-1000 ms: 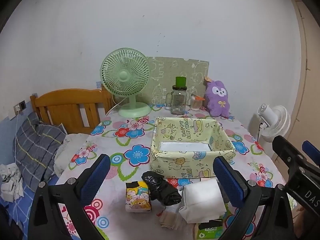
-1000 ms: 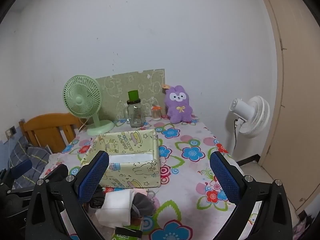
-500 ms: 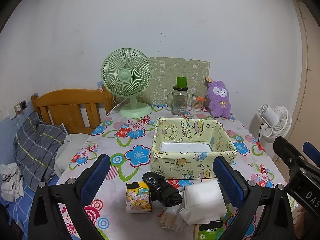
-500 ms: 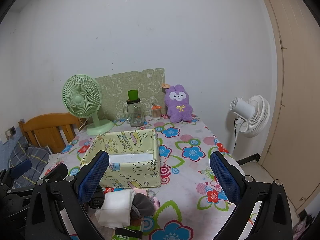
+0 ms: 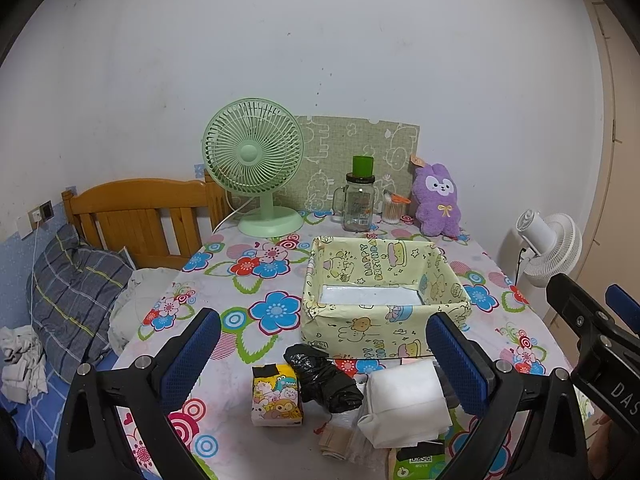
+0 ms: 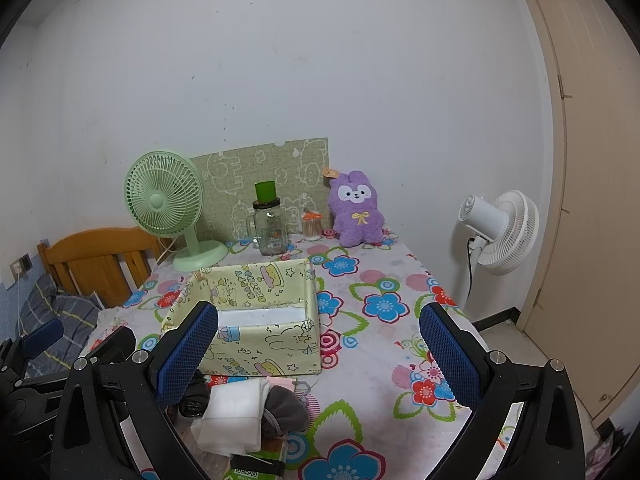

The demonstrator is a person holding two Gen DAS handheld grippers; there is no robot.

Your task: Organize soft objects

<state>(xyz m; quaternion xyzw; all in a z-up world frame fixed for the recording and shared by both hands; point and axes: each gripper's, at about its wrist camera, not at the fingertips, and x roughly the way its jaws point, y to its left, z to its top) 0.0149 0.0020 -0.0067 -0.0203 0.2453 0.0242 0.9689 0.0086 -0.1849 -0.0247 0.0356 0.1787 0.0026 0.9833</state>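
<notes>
Nothing has shifted in the last second: both grippers, left (image 5: 322, 354) and right (image 6: 318, 350), hover with fingers spread and empty over the pile (image 5: 404, 400) at the desk's near edge, box (image 5: 384, 300) unfilled.

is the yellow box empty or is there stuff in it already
Empty, as far as shows: the yellow box shows only its bare white bottom; the soft things lie outside.

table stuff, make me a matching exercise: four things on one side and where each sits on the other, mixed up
Things:
1. green fan
2. purple plush
3. black bag
4. yellow box

Places:
A. back right of the table, by the wall
B. middle of the table, open top
C. back left of the table, beside the jar
D. near edge, between the cartoon pack and the white cloth

Pairs: 1-C, 2-A, 3-D, 4-B
</notes>
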